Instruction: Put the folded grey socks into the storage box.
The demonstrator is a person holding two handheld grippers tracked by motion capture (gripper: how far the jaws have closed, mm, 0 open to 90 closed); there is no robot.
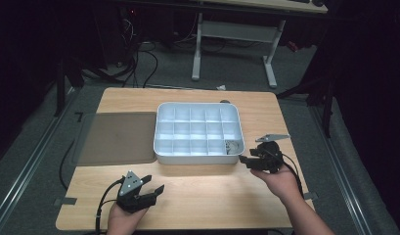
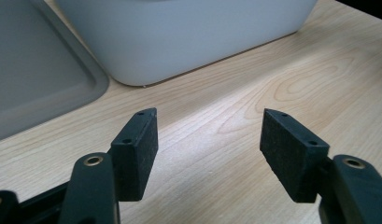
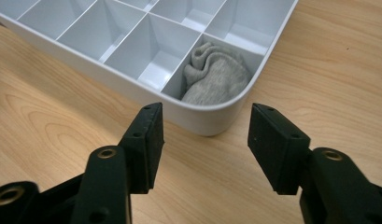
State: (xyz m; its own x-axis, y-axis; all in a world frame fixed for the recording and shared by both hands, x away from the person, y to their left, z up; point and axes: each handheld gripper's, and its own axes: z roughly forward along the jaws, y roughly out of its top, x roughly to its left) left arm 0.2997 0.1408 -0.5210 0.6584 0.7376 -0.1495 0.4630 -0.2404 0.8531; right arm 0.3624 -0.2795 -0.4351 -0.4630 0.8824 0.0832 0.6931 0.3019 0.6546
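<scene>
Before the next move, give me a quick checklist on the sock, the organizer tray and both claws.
1. Grey sock sits inside the corner compartment of the white tray: ok.
2. Right claw open with nothing between its pads, clear of the tray's corner: ok.
3. Left claw open and empty above the bare wooden table: ok.
4. Other compartments free for more items: ok.
5. Grey lid lies flat beside the tray, out of the way: ok.
6. Another item waiting to be sorted: cannot tell.
</scene>
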